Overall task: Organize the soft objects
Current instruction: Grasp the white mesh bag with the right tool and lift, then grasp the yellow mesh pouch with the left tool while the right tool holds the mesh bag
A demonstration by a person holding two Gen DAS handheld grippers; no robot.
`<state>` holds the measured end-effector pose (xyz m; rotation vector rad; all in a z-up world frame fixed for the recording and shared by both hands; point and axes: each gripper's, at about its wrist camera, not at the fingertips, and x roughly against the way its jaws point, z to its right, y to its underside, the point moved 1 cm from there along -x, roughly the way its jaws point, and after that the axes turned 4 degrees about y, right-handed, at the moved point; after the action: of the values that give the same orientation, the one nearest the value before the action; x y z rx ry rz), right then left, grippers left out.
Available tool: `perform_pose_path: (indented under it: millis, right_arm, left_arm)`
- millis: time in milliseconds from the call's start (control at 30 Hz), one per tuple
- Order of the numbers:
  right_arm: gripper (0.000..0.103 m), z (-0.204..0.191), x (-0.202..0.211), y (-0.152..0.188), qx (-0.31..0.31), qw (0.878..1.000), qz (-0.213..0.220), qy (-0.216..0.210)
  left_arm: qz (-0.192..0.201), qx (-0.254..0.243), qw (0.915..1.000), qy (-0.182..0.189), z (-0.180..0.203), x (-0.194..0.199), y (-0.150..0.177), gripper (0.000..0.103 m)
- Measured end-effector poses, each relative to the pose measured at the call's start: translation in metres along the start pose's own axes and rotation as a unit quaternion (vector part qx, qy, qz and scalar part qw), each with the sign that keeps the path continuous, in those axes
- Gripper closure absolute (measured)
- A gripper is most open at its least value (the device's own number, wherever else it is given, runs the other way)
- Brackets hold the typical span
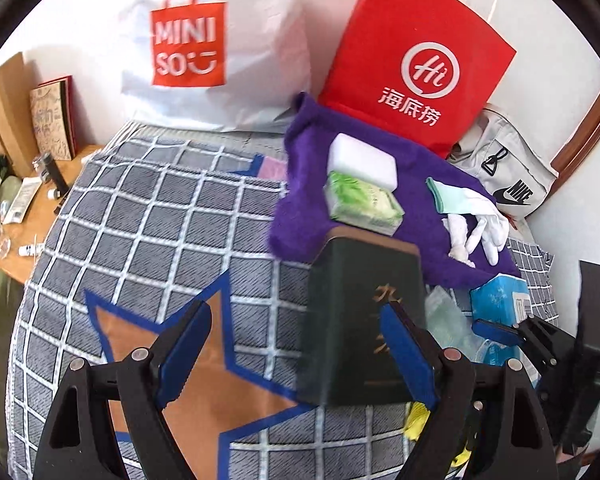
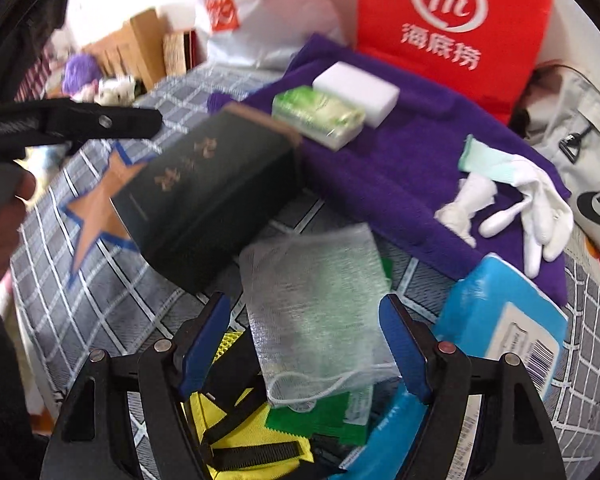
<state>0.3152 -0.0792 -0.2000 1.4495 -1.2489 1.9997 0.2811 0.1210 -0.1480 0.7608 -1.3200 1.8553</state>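
Observation:
On the checked bed cover a purple towel [image 1: 384, 200] carries a white sponge [image 1: 362, 160], a green tissue pack [image 1: 364, 202] and white gloves [image 1: 478, 226]. A dark green box [image 1: 364, 320] stands in front of it, by my open left gripper [image 1: 296, 344]; its right finger overlaps the box. In the right wrist view my open right gripper [image 2: 306, 344] straddles a pale mesh pouch [image 2: 316, 304], with the box [image 2: 212, 196], towel [image 2: 412, 152], sponge [image 2: 358, 94], tissue pack [image 2: 318, 116] and gloves [image 2: 532, 208] beyond. Whether the fingers touch the pouch is unclear.
A white Miniso bag [image 1: 204, 48], a red paper bag [image 1: 416, 60] and a grey Nike bag [image 1: 508, 172] line the wall. A blue wipes pack [image 2: 504, 324], green packets [image 2: 320, 416] and a yellow strap item [image 2: 236, 428] lie near my right gripper. A cluttered desk [image 1: 32, 208] stands left.

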Motion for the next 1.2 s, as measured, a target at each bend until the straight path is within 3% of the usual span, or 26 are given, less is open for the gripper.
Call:
perform_pose_path:
  millis: [167,333,367,400,467,600,833,1200]
  right_arm:
    - [0.027,0.000,-0.019,-0.003,-0.008,0.999,-0.031,0.026]
    - [0.029,-0.001,-0.024,-0.004,-0.004,0.998,-0.030,0.046]
    - [0.038,-0.001,-0.023,-0.003,-0.005,0.998,-0.028,0.047]
    - [0.054,-0.001,-0.021,-0.003,-0.005,0.999,-0.028,0.043]
    - [0.076,0.001,-0.018,-0.002,-0.022,0.999,-0.035,0.002]
    - [0.095,0.002,-0.002,0.002,-0.039,0.999,-0.009,-0.003]
    - [0.099,-0.004,0.043,0.020,-0.066,0.997,0.039,-0.028]
    - [0.099,0.005,0.117,0.069,-0.133,0.980,0.135,-0.058]
  left_arm:
    - [0.002,0.013,0.9997,0.022,-0.013,0.003,0.007,0.017]
    - [0.002,0.003,0.9993,0.038,-0.019,0.003,0.009,0.017]
    - [0.002,0.005,0.9991,0.041,-0.020,0.004,0.010,0.017]
    - [0.002,0.006,0.9990,0.044,-0.021,0.004,0.010,0.017]
    - [0.002,0.007,0.9988,0.047,-0.024,0.005,0.013,0.017]
    - [0.000,0.009,0.9988,0.049,-0.026,0.008,0.017,0.017]
    - [0.001,0.006,0.9991,0.041,-0.020,0.022,0.027,0.017]
    - [-0.013,-0.015,0.9995,0.025,0.016,0.037,0.059,0.017]
